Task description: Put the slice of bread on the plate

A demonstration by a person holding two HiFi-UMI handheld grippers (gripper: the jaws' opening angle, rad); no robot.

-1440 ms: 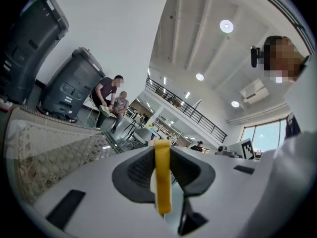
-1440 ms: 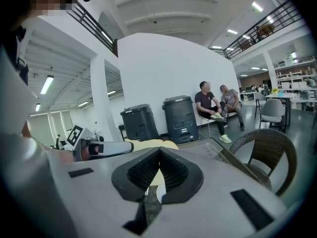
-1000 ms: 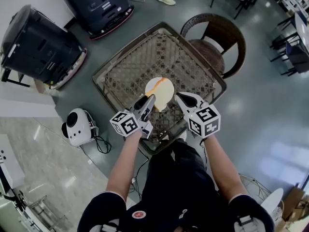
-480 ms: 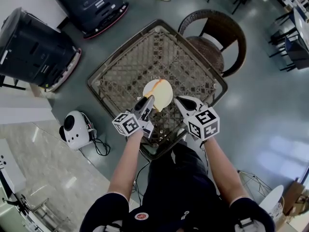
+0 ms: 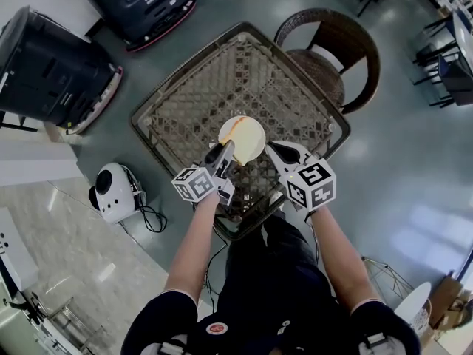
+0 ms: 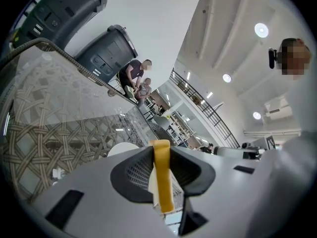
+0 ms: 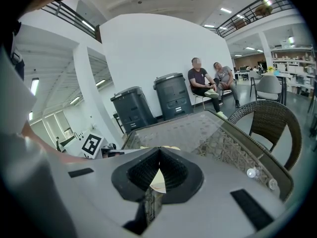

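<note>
Yellow along its crust, the slice of bread [image 6: 162, 177] shows edge-on in the left gripper view, and our left gripper [image 5: 226, 151] is clamped on its two flat faces. That gripper is rolled onto its side, so the slice lies roughly flat. Just beyond the jaws we see the white plate [image 6: 124, 148]. From the head view the slice hangs over the plate and covers most of it. We cannot tell whether the bread touches the plate or is just clear of it.

Our right gripper [image 7: 158, 157] is just beside the plate, on the side opposite the left gripper. Its pads are closed together at the tips and hold nothing. Both grippers reach in from the near edge, their marker cubes close to our hands.

The plate stands on the bench [image 5: 185, 102], a square glass top over woven wicker, a little nearer to us than its centre. A wicker chair [image 5: 336, 50] is at the far right corner. Two large dark machines [image 5: 52, 65] stand on the grey floor to the left, and a small white device [image 5: 114, 191] with a cable lies near the bench's left corner. In the right gripper view, two people [image 7: 205, 83] sit against the far white wall.
</note>
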